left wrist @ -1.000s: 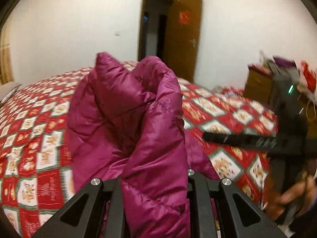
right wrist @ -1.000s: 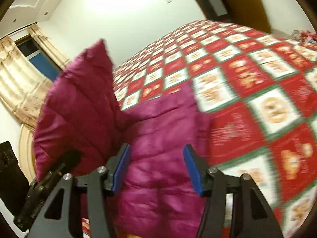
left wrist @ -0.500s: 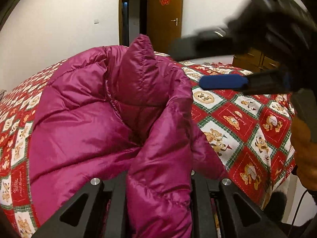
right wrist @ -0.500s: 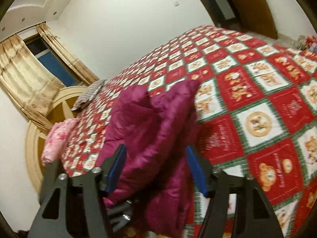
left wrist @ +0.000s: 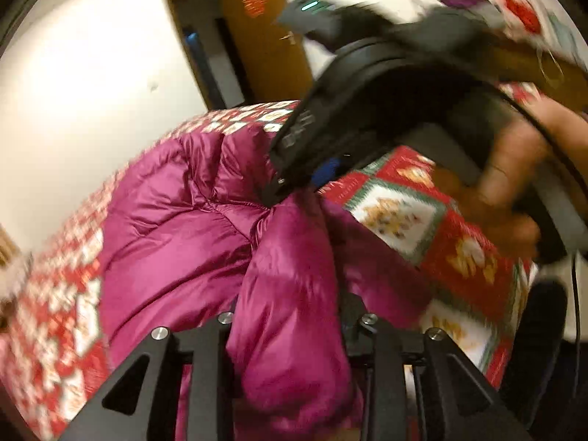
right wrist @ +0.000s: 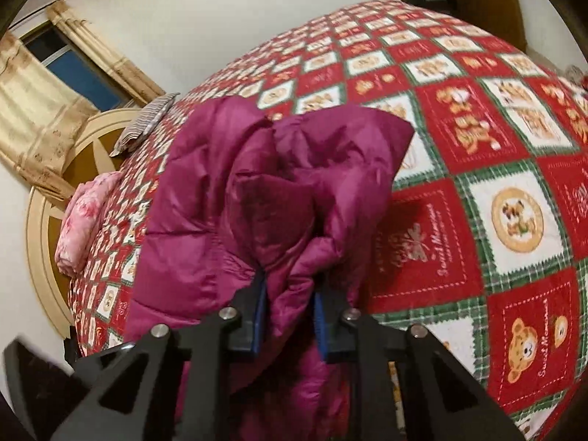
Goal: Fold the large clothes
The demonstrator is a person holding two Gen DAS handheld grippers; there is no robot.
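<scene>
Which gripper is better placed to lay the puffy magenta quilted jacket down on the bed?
Right, probably. The right gripper pinches a fold of the puffy magenta quilted jacket above open red patchwork bedspread; the left gripper grips bunched fabric nearer the edge.

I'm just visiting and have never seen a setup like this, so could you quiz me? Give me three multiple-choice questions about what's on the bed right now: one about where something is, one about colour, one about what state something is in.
1. Where does the jacket lie?
A. On the floor
B. On the bed
C. On a chair

2. What colour is the jacket?
A. Magenta
B. Navy
C. Grey

3. What is the right gripper doing?
A. Hanging open above the bed
B. Holding a pillow
C. Shut on a bunch of jacket fabric

Answers:
1. B, the jacket rests on the red checked quilt that covers the bed.
2. A, its shiny quilted fabric is magenta in both views.
3. C, fabric is pinched between its blue pads; the left gripper has jacket fabric between its fingers too.
</scene>
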